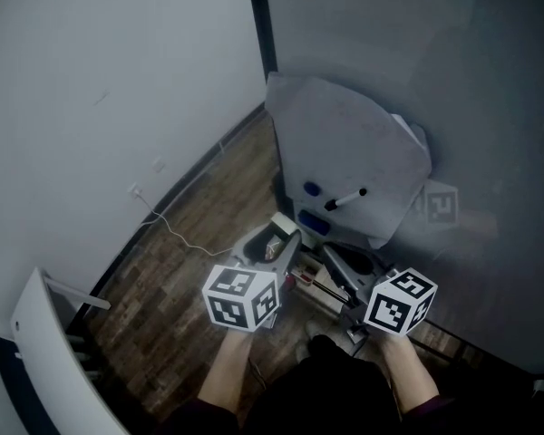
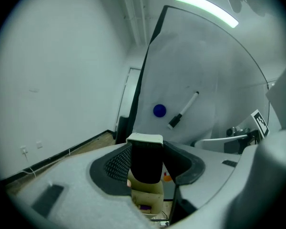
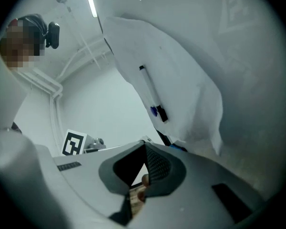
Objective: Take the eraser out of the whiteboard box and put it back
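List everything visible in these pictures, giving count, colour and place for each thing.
whiteboard: one, white, ahead of both grippers
marker: one, white with black cap, on the whiteboard
magnet: one, blue, on the whiteboard beside the marker
eraser: one, black with pale top, clamped in the left gripper's jaws
cable: one, white, lying on the wooden floor
left gripper: one, grey, jaws shut on the eraser
right gripper: one, grey, jaws together, empty
forearms: two, bottom of head view
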A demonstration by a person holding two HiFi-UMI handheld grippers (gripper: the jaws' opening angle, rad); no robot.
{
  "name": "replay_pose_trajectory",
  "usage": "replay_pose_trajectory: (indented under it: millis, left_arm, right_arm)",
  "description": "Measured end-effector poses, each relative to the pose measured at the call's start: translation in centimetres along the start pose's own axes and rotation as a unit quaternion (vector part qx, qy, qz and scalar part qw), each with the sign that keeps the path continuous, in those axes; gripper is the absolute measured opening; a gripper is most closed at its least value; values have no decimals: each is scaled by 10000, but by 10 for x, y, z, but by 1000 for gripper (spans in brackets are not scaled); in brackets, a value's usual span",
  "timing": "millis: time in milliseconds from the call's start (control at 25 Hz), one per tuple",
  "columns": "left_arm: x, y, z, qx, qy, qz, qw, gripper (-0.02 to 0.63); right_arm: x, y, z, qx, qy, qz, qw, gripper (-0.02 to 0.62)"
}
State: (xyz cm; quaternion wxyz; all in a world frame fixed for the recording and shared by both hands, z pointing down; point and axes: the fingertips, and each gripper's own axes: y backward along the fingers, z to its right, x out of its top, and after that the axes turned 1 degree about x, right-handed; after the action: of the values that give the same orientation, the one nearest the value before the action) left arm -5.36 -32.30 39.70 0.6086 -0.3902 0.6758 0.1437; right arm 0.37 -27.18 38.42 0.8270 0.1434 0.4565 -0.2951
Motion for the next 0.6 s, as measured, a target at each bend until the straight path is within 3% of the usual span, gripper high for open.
replay_pose_trajectory:
  millis: [360, 600]
  left_arm:
    - [67, 37, 27, -121, -465, 781, 9958, 195]
    - [121, 75, 43, -185, -619, 1245, 9901, 195]
  right_arm:
    - [42, 6, -27, 194, 440, 308, 9984, 3]
    - [84, 13, -72, 332, 762, 468, 9954, 3]
